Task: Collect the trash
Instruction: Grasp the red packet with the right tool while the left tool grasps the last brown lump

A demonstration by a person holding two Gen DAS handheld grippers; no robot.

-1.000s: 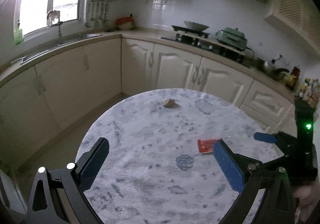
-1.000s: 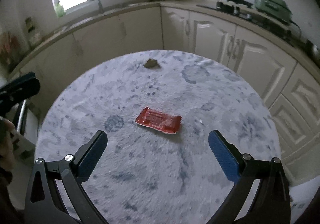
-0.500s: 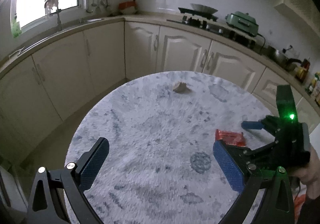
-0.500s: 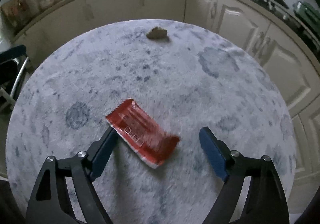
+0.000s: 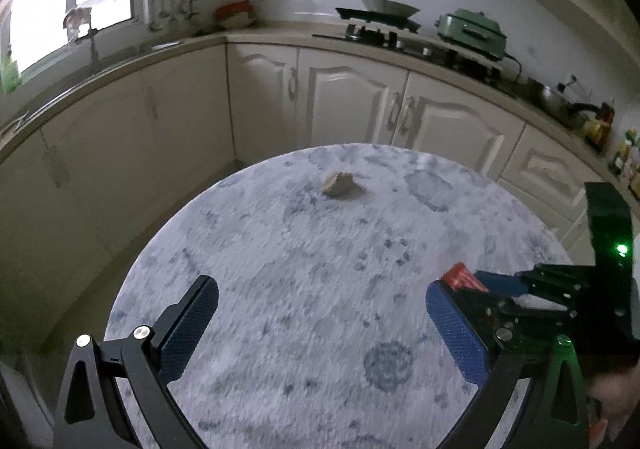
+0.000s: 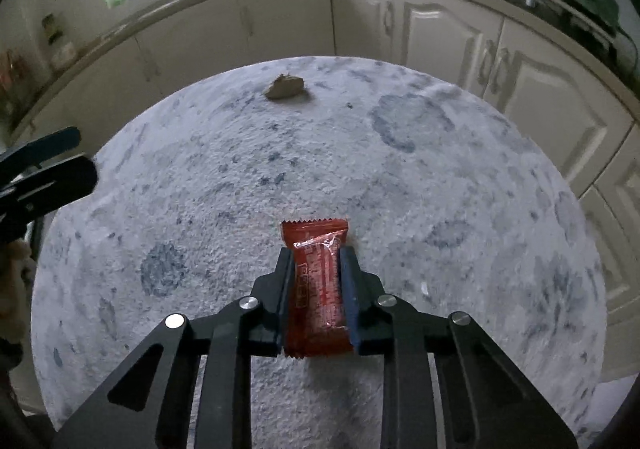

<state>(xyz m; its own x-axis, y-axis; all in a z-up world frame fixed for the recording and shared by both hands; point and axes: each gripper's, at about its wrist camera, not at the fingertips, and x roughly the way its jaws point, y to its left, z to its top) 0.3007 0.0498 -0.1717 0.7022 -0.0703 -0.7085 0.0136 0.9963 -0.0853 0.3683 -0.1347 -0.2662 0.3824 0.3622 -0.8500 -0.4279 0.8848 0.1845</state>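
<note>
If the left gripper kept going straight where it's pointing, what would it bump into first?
Probably the bare marbled tabletop. The open left gripper tilts down at it with nothing between its fingers. The crumpled brown scrap lies farther ahead, though depth is hard to judge.

Right claw [image 6: 316, 273] just closed onto red wrapper [image 6: 318, 285], round marbled table [image 6: 440, 185], crumpled scrap [image 6: 285, 86] beyond

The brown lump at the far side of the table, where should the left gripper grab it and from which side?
Grip the lump across its narrow middle, from above. It sits low, wider than tall, clear of everything; the left gripper is open and empty.
</note>
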